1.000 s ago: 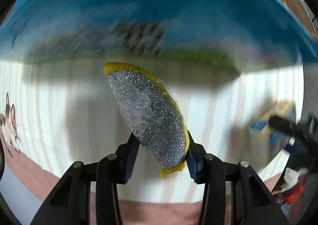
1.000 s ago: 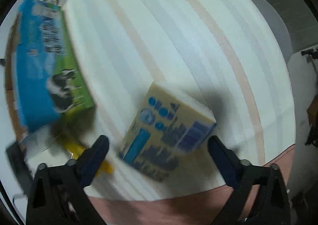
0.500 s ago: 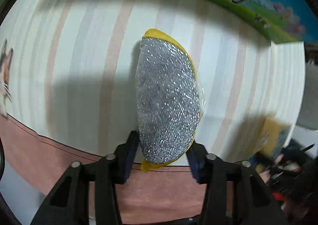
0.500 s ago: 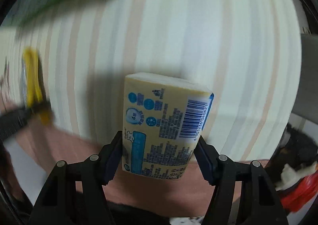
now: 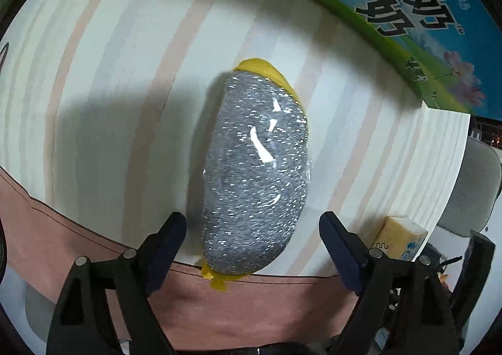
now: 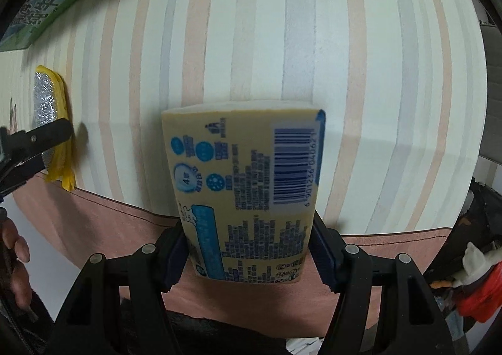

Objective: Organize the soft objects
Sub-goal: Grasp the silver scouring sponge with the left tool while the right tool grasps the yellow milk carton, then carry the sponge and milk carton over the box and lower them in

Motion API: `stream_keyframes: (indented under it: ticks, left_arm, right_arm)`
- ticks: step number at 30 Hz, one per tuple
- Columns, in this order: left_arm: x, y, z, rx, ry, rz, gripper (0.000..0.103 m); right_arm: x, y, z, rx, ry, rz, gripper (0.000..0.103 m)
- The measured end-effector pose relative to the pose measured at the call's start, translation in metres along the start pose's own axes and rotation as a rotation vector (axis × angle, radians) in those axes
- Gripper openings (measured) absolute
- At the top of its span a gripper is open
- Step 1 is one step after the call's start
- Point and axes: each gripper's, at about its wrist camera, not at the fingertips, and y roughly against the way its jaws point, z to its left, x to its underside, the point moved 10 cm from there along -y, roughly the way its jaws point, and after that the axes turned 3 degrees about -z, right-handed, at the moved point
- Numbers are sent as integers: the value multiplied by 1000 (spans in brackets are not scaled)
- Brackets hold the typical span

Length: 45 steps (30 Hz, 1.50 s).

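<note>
Near the front edge of the striped bench [image 5: 125,79], the silver-and-yellow scouring sponge [image 5: 255,173] lies flat, its wrapper glinting, with the left hand-held gripper [image 5: 252,239] spread wide around its near end, both blue pads clear of it. On the other side, the right hand-held gripper [image 6: 248,253] is clamped on the yellow tissue pack [image 6: 248,188], pads pressing its two sides low down, the pack's far end over the stripes and its near end over the pink border [image 6: 109,217]. A blue-and-green milk carton [image 5: 408,13] stands at the far side. The step in hand looks like setting the tissue pack down beside the sponge. To do it well, I would lower the pack until its underside rests fully on the cloth before parting the fingers, since it is soft and will spring back once released. Keep it square to the stripes and a little further in from the edge, so it does not tip off. The left tool should back straight away without nudging the sponge.
</note>
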Motion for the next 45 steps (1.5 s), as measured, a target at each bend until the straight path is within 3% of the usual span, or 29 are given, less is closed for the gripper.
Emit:
stream_keyframes:
  ticks: [5,10,12,13,14,19,25,28,30,31,36,41,45]
  left_arm:
    - [-17,-1,-4,-85,-56,11,86]
    - [-27,5,-11,-80,-67,-21,86]
    - [-33,7,-18,-112,-93,-39,86]
    - [-34,7,-17,-127,-107,-46,83]
    - [-36,7,-20,-140,-120,-49,72]
    - [-41,7,-28,-251,-171,-80,52]
    - [-38,3,-37,-266,-179,-86,49]
    - [-26,-4,-57,-271,-194,-84,48]
    - [-17,-6,-57,-269,-202,-83,48]
    - [3,-4,-56,-267,-204,-84,47]
    - [18,-5,-63,-245,-234,-81,47]
    - [16,16,-69,-221,-287,-108,47]
    - [19,57,-80,-162,-323,-154,47]
  right_arm:
    - [4,7,0,-2,13,-28,70]
    - [3,14,-2,-12,-4,-47,70]
    - [3,15,-4,-19,-19,-47,70]
    - [1,15,-5,-21,-24,-49,70]
    - [-2,15,-6,-22,-28,-49,70]
    - [-11,21,-1,-19,-40,-55,70]
    - [-14,33,4,28,-17,-83,67]
    - [-11,36,7,46,-5,-94,66]
    - [-11,37,8,50,1,-95,66]
    - [-12,38,8,53,0,-97,66]
    - [-7,42,17,45,-19,-105,65]
    - [-7,58,23,35,-20,-133,65]
    - [-6,86,35,-1,-15,-172,65]
